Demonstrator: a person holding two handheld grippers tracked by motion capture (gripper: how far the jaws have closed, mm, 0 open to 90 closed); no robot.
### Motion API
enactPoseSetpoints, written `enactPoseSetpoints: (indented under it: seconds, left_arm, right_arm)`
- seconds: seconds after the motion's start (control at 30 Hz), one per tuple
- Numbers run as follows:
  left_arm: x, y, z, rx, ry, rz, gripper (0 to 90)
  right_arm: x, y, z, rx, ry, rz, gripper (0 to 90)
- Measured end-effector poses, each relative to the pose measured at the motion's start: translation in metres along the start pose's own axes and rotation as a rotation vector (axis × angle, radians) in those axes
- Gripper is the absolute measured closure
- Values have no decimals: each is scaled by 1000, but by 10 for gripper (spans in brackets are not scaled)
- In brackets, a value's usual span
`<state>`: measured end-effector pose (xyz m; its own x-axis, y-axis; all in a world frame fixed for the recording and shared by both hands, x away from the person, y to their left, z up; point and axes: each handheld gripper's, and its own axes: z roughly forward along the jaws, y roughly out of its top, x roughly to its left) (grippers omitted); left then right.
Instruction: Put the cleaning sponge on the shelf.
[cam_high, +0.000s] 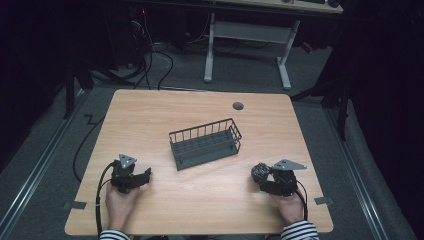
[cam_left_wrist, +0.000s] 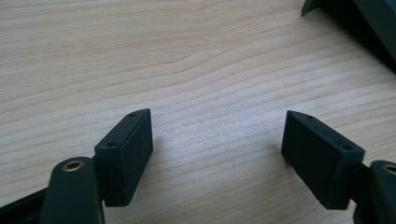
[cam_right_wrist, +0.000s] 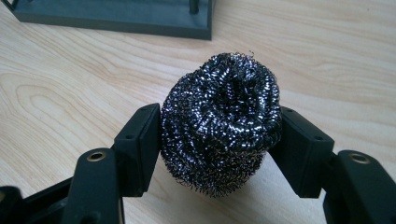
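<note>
Scene: a light wooden table (cam_high: 150, 115) seen from above, with a person's two forearms in striped sleeves coming in from the 6 o'clock edge, each hand holding a black two-jaw gripper.

Right gripper (cam_high: 263, 176): at about 4 o'clock on the table, near the front edge, pointing toward 9 o'clock. In the right gripper view (cam_right_wrist: 219, 140) its two black pads press in on a ball of steel wool from both sides; the grip is narrow and firm enough that the ball bulges above and below the pads.

Steel wool scourer (cam_right_wrist: 222, 123): a round, shiny, dark silver ball of coiled wire, clamped between the right gripper's pads. In the high view (cam_high: 259, 172) it sits at the tip of that gripper, at about 4 o'clock on the table, apart from the basket. Whether it rests on the wood or is lifted just off it cannot be told.

Left gripper (cam_high: 142, 176): at about 8 o'clock on the table, low over the wood, pointing toward 3 o'clock. In the left gripper view (cam_left_wrist: 217, 151) the jaws stand wide apart with bare wood between them; nothing is held.

Wire basket (cam_high: 205, 143): a dark grey rectangular rack with a solid base and thin upright bars, at the table's centre, set at a slight angle. It lies between the two grippers and farther from the person, touching neither.

Cable hole (cam_high: 238, 106): a small dark round cap at 12 o'clock, near the far edge.
</note>
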<state>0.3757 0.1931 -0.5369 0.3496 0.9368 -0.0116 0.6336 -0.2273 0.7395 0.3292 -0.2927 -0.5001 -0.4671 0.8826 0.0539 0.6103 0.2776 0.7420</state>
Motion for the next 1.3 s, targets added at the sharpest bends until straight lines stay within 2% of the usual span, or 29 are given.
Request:
enactPoseSetpoints:
  seconds: [0.4, 0.93, 0.97, 1.1, 1.3]
  left_arm:
    - [0, 0, 0, 0, -1, 2, 248]
    - [-1, 0, 0, 1, -13, 15, 249]
    - [-1, 0, 0, 1, -14, 15, 249]
    - [-2, 0, 0, 1, -14, 15, 249]
    - [-2, 0, 0, 1, -15, 16, 249]
  right_arm:
    - [8, 25, -8, -49, 45, -23, 374]
    - [14, 50, -9, -94, 105, -18, 375]
    - [15, 55, -9, -108, 119, -13, 376]
    - [17, 62, -10, -114, 123, -22, 377]
    - [22, 84, -12, -141, 149, -43, 379]
